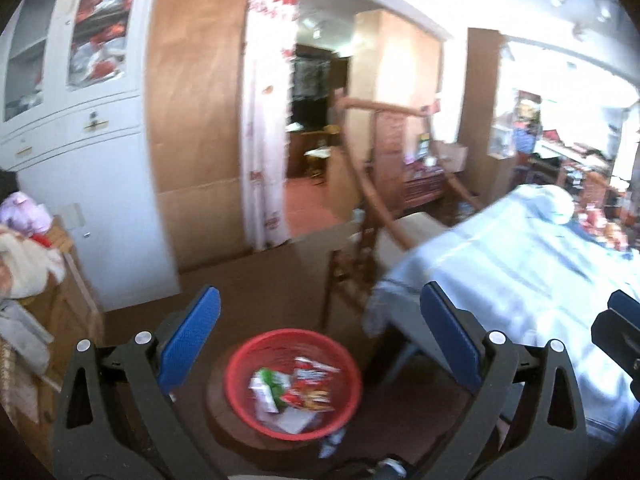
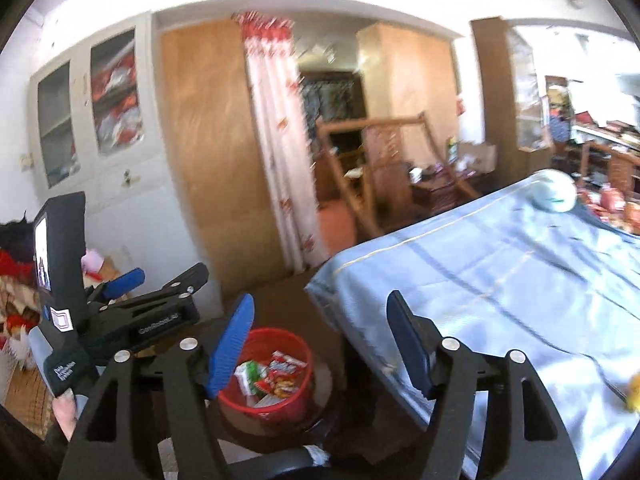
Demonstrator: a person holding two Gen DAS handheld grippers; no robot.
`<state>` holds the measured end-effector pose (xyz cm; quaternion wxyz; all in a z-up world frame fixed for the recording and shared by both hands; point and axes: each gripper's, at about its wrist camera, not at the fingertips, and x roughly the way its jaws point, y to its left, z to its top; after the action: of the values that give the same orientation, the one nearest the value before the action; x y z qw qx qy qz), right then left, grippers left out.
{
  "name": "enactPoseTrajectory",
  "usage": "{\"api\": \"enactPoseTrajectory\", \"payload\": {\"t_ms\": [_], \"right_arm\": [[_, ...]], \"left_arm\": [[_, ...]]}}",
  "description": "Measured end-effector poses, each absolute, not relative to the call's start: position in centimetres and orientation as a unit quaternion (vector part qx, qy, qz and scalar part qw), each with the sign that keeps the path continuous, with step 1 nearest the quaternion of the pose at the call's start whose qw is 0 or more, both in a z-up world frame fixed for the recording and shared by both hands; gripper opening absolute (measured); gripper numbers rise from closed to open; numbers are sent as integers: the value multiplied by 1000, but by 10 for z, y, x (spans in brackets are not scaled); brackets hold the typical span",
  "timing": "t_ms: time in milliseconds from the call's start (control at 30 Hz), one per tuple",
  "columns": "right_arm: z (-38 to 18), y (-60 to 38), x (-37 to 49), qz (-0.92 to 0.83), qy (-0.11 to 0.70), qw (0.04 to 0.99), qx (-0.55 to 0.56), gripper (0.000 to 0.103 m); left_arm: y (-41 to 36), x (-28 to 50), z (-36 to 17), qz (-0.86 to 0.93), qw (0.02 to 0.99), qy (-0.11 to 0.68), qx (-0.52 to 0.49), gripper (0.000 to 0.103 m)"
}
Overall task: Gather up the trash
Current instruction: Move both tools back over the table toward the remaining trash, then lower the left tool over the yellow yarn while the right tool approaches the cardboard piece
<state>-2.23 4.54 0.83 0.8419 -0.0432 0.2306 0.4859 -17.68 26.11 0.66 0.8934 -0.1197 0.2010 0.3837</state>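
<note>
A red basket (image 1: 234,376) stands on the dark floor beside the bed and holds several snack wrappers (image 1: 310,386), red, green and white. My left gripper (image 1: 320,320) hovers above it, open, nothing between its blue pads (image 1: 192,336). In the right wrist view the basket (image 2: 256,406) and its wrappers (image 2: 276,376) lie below my right gripper (image 2: 320,340), which is open and empty. The left gripper (image 2: 160,278) shows at the left there, held by a hand (image 2: 66,412). Part of the right gripper's black frame (image 1: 616,332) shows at the left wrist view's right edge.
A bed with a pale blue sheet (image 2: 500,264) fills the right, with a pale bundle (image 2: 554,196) at its far end and something yellow (image 2: 634,394) at the frame edge. A wooden chair (image 1: 372,216), a white cabinet (image 1: 80,140) and a curtained doorway (image 1: 266,140) stand behind. A small scrap (image 1: 332,440) lies by the basket.
</note>
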Motion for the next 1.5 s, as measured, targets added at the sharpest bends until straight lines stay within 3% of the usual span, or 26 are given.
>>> {"api": "enactPoseTrajectory", "payload": {"t_ms": [200, 533, 833, 1300, 1400, 1500], "right_arm": [[24, -40, -36, 432, 185, 883, 0, 77], [29, -223, -50, 244, 101, 960, 90, 97], [-5, -343, -22, 128, 114, 961, 219, 97], [-50, -368, 40, 37, 182, 956, 225, 97], [-53, -374, 51, 24, 193, 955, 224, 97], [-54, -374, 60, 21, 200, 954, 222, 97]], "left_arm": [[207, -175, 26, 320, 925, 188, -88, 96], [114, -130, 24, 142, 955, 258, -27, 96], [35, -30, -14, 5, 936, 352, 28, 96], [-82, 108, -35, -117, 914, 385, 60, 96], [-90, 127, -46, -124, 901, 413, 54, 84], [-91, 143, -63, -131, 883, 449, 42, 62]]}}
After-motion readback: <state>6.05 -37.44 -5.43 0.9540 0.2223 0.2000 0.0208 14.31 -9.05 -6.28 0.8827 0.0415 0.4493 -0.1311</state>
